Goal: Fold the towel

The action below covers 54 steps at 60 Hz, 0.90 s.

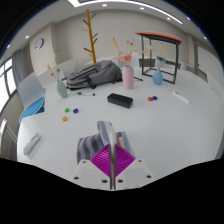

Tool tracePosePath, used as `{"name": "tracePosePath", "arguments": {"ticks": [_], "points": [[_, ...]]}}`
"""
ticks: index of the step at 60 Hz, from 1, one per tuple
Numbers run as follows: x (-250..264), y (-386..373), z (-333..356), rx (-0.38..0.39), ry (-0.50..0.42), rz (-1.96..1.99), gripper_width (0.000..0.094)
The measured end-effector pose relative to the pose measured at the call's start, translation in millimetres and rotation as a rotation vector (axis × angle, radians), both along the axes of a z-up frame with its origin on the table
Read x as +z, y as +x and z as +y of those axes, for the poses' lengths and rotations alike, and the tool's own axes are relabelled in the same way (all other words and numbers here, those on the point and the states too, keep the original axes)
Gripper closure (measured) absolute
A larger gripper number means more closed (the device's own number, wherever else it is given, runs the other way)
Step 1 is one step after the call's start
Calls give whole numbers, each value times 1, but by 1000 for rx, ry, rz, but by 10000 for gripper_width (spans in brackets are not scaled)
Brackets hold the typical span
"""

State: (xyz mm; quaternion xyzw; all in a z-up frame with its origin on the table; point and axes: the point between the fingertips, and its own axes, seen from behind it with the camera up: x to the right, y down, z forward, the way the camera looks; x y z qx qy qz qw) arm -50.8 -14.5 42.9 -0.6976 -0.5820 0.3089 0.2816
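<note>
A grey-and-white striped towel (103, 134) rises just ahead of my fingers, and a bunched edge of it is pinched between the magenta pads. My gripper (112, 162) is shut on this towel edge, with the pads meeting along a thin middle line. The rest of the towel is hidden below and behind the fingers. The white table top (150, 130) lies beyond.
On the table beyond are a grey heap of cloth (92, 73), a black bar (120, 100), a pink bottle (127, 76), a blue bottle (158, 75), small coloured pieces (152, 98) and a white item (32, 145). A wooden coat stand (90, 30) and a dark side table (160, 45) stand behind.
</note>
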Motion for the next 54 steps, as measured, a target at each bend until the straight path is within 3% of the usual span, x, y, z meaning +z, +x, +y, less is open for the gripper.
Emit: {"name": "tracePosePath", "arguments": {"ticks": [6,10,12,18,20,37,47,54], "points": [[-33,2,20,-8,47,-53,871],[-39,4,24,-13,43,-59,773],[-38,6,26,-19,45,-53,650],[-18,15,38,-31,101,-36,63],[-4,19,38,-32,107,-23,108],[164,150,-12,26,137,49,96],[206,200,-36,10,116,74,90],[212,214,-41,-2,148,79,88]]}}
